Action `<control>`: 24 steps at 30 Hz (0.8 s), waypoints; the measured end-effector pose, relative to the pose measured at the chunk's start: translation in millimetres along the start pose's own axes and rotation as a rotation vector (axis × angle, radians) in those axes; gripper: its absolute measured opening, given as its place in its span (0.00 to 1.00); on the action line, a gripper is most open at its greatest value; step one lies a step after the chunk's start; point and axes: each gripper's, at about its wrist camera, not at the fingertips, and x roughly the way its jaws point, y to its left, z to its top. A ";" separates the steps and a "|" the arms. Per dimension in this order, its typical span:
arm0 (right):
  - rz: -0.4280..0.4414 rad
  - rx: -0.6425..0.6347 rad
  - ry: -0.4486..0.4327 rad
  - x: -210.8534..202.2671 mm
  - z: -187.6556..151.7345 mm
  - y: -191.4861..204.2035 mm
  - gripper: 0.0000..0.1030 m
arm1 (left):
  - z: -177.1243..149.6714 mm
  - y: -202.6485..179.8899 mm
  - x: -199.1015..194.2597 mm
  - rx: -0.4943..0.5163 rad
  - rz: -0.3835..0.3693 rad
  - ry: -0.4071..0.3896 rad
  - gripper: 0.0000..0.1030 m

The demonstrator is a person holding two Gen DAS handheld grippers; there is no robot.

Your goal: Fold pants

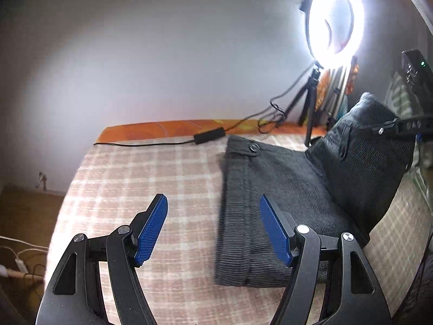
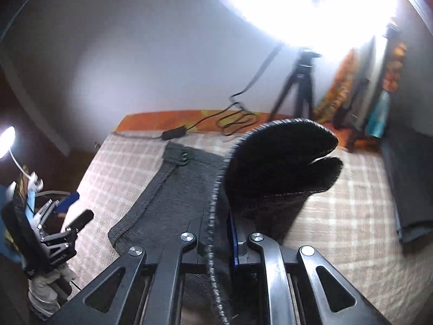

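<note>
Dark grey corduroy pants (image 1: 270,189) lie on a bed with a pink checked cover (image 1: 135,178). Their waistband with a metal button (image 1: 253,147) points to the far side. My left gripper (image 1: 213,230) is open and empty, just above the cover at the pants' near left edge. My right gripper (image 2: 220,233) is shut on a fold of the pants (image 2: 276,162) and holds that part lifted above the bed. In the left wrist view the lifted part (image 1: 365,146) hangs from the right gripper (image 1: 384,128).
A lit ring light (image 1: 335,16) on a black tripod (image 1: 311,100) stands at the far edge of the bed, its cable and control box (image 1: 209,136) trailing across the cover. A dark folded cloth (image 2: 411,184) lies at the right. Cables lie on the floor at left.
</note>
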 end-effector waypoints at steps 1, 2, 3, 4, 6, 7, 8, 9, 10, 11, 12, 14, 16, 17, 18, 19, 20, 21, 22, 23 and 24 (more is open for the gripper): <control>-0.005 -0.012 0.009 6.1 1.8 7.3 0.08 | 0.5 3.1 -0.6 -0.006 0.004 -0.004 0.68; -0.012 -0.031 0.021 13.2 3.3 16.7 0.08 | 0.9 7.5 -2.2 -0.016 0.011 -0.011 0.68; -0.021 -0.057 0.037 23.1 4.8 29.1 0.08 | 1.5 12.2 -4.1 -0.025 0.019 -0.017 0.68; -0.026 -0.073 0.048 28.5 4.8 36.8 0.08 | 1.5 16.4 -6.0 -0.032 0.024 -0.023 0.68; -0.044 -0.124 0.084 49.9 4.4 59.5 0.08 | 2.4 29.5 -10.6 -0.070 0.040 -0.041 0.68; -0.047 -0.139 0.097 56.4 4.3 68.1 0.08 | 2.5 35.0 -11.8 -0.084 0.045 -0.048 0.68; -0.054 -0.167 0.117 69.4 3.1 80.5 0.08 | 2.4 41.1 -13.8 -0.102 0.054 -0.056 0.68; -0.061 -0.188 0.129 79.9 1.9 90.1 0.08 | 2.7 45.3 -15.0 -0.114 0.061 -0.061 0.68; -0.068 -0.208 0.140 89.5 0.8 99.3 0.08 | 2.6 48.2 -15.7 -0.119 0.066 -0.065 0.68; -0.070 -0.219 0.152 99.5 -0.5 107.8 0.08 | 2.2 52.6 -16.6 -0.125 0.075 -0.066 0.68; -0.059 -0.222 0.165 109.5 -1.6 115.4 0.03 | 2.1 54.4 -15.5 -0.126 0.081 -0.066 0.68; -0.057 -0.224 0.186 123.5 -2.9 127.1 0.04 | 0.4 61.4 -16.5 -0.131 0.093 -0.064 0.68; -0.060 -0.248 0.200 137.6 -7.5 138.3 0.09 | -0.8 69.4 -18.3 -0.158 0.086 -0.066 0.68; -0.049 -0.251 0.196 139.6 -8.6 142.5 0.10 | -1.2 72.5 -19.5 -0.167 0.088 -0.069 0.68; -0.019 -0.249 0.188 138.0 -10.3 144.1 0.15 | -1.9 74.1 -20.8 -0.166 0.092 -0.070 0.68; 0.012 -0.241 0.178 134.2 -10.2 142.7 0.25 | -2.8 75.4 -21.1 -0.160 0.098 -0.068 0.68; 0.051 -0.233 0.163 127.4 -9.9 140.9 0.31 | -4.3 76.2 -20.5 -0.156 0.099 -0.065 0.68; 0.114 -0.213 0.133 113.3 -8.9 135.6 0.34 | -5.4 76.2 -19.6 -0.154 0.094 -0.059 0.68; 0.149 -0.200 0.107 101.2 -8.0 131.0 0.34 | -6.4 75.2 -18.4 -0.152 0.090 -0.054 0.68; 0.191 -0.185 0.074 84.7 -8.0 123.1 0.36 | -7.0 73.9 -17.5 -0.150 0.083 -0.050 0.68; 0.222 -0.176 0.053 74.3 -9.2 118.4 0.38 | -7.1 71.1 -16.8 -0.147 0.069 -0.048 0.68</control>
